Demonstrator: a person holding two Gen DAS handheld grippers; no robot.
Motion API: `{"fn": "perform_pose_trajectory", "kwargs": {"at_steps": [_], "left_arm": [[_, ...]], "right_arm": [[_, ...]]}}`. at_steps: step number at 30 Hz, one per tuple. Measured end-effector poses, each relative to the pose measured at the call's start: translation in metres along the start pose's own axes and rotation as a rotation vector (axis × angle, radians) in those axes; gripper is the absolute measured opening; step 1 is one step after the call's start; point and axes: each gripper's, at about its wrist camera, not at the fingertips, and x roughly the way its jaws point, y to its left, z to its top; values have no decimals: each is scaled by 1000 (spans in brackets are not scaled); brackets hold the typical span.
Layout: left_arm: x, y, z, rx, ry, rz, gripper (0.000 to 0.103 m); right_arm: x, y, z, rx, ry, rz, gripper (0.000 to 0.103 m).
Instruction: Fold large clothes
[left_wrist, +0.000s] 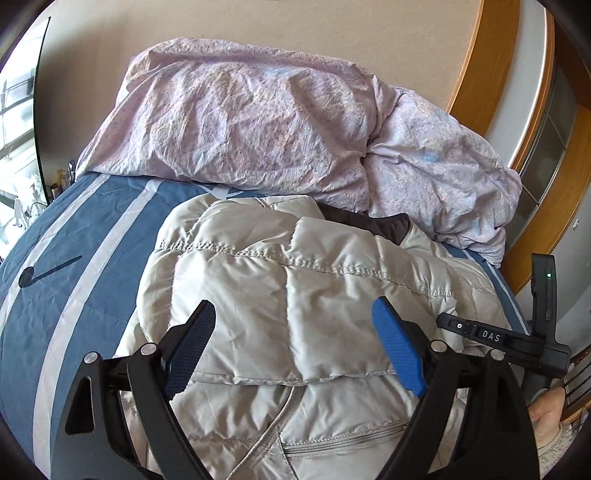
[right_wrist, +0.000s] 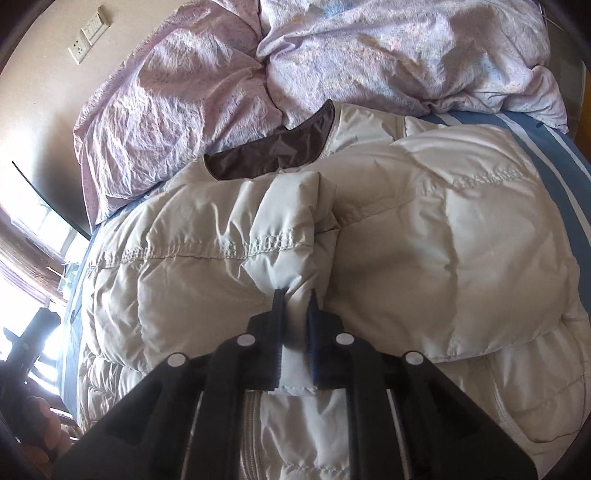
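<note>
From the left wrist, the left claw hangs spread wide above the pale puffer jacket lying on the blue striped bed sheet, its lower part cut off by the frame. From the right wrist, the right claw pinches a jacket fold (the fold's end hidden between the pads); a crumpled lilac duvet lies beyond.

The jacket hem is cut off behind the right tool.

Beige jacket — blue-striped sheet
</note>
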Motion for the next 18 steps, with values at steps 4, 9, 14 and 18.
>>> {"fn": "perform_pose_trajectory", "kwargs": {"at_steps": [4, 9, 14, 18], "left_arm": [[6, 5, -3, 0, 17, 26, 87], [10, 11, -5, 0, 27, 44, 87], [6, 17, -6, -3, 25, 62, 87], [-5, 24, -9, 16, 15, 77, 87]], "right_arm": [[15, -4, -1, 8, 40, -39, 15], [27, 2, -5, -55, 41, -122, 17], [31, 4, -7, -92, 33, -160, 17], [21, -1, -5, -107, 22, -135, 42]]}}
